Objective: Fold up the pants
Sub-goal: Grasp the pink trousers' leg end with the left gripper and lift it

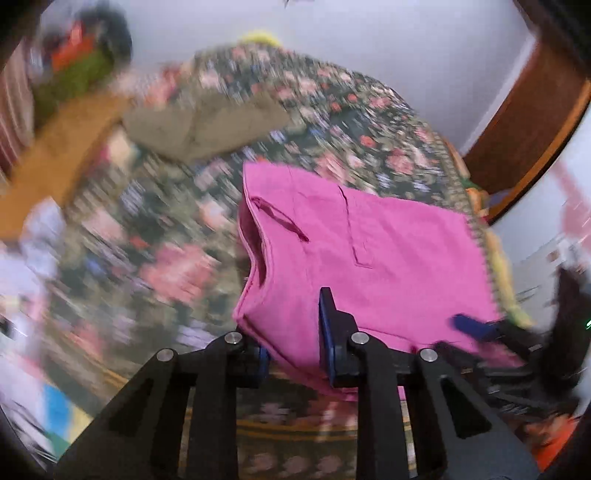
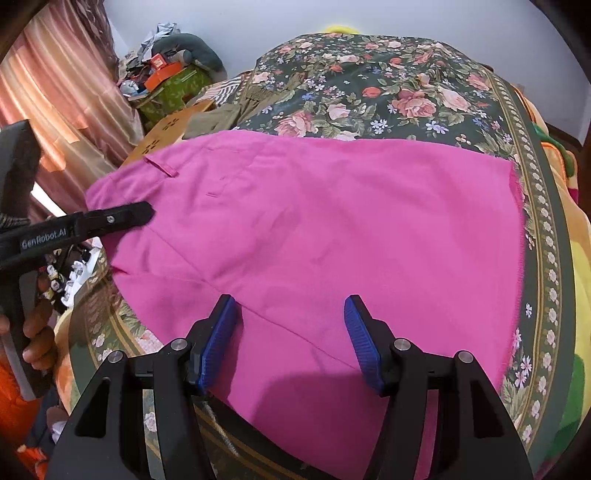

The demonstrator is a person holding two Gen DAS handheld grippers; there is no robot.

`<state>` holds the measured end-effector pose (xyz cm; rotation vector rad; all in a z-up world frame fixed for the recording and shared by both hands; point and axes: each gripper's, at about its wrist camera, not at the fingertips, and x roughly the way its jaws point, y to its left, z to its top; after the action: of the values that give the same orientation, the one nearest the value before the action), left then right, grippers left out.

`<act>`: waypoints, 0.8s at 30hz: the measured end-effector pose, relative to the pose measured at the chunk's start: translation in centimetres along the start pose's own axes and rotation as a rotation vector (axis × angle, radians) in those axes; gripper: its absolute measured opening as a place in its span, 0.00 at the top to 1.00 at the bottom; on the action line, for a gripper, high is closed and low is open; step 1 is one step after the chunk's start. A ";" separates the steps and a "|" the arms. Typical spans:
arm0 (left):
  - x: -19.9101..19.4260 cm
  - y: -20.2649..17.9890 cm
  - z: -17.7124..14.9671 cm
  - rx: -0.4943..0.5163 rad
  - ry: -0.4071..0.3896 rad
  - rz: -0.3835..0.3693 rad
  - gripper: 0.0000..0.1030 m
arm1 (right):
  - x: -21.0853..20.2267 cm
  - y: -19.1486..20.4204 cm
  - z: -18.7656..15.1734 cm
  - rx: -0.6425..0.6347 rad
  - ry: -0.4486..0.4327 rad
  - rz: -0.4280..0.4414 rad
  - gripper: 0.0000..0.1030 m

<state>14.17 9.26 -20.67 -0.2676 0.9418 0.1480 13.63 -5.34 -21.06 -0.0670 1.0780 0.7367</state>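
While spread, right tool point(image 2: 291, 339) over pants point(image 2: 314, 229)

Home bedroom: bed under dark floral bedspread point(image 2: 388, 92) fills centre of frame; pink striped curtain point(image 2: 62, 81) at upper left; cluttered pile of household things point(image 2: 166, 70) beside it; plain pale wall point(image 2: 258, 22) along top

Left wrist view: heavy motion blur smears the floral bedspread point(image 1: 155, 221) and shelf clutter point(image 1: 77, 62).
Left gripper point(image 1: 295, 332): left finger mostly hidden under the pink pants point(image 1: 369, 240).
Pants' near hem: hidden behind the right gripper point(image 2: 291, 339).
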 end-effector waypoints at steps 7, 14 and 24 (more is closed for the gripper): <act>-2.2 3.5 -1.8 0.064 -0.056 0.219 0.80 | -0.2 0.7 -0.4 -0.025 -0.008 -0.001 0.45; -5.0 1.8 -0.6 0.156 -0.153 0.244 0.80 | -0.8 0.9 -0.8 -0.038 -0.011 -0.047 0.45; -7.9 -6.0 2.8 0.293 -0.239 0.043 0.81 | -2.6 -1.3 -2.2 0.002 -0.023 -0.093 0.45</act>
<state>13.24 4.22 -11.74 0.0409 0.7206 0.0781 11.96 -8.55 -20.40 -0.1055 1.0465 0.6513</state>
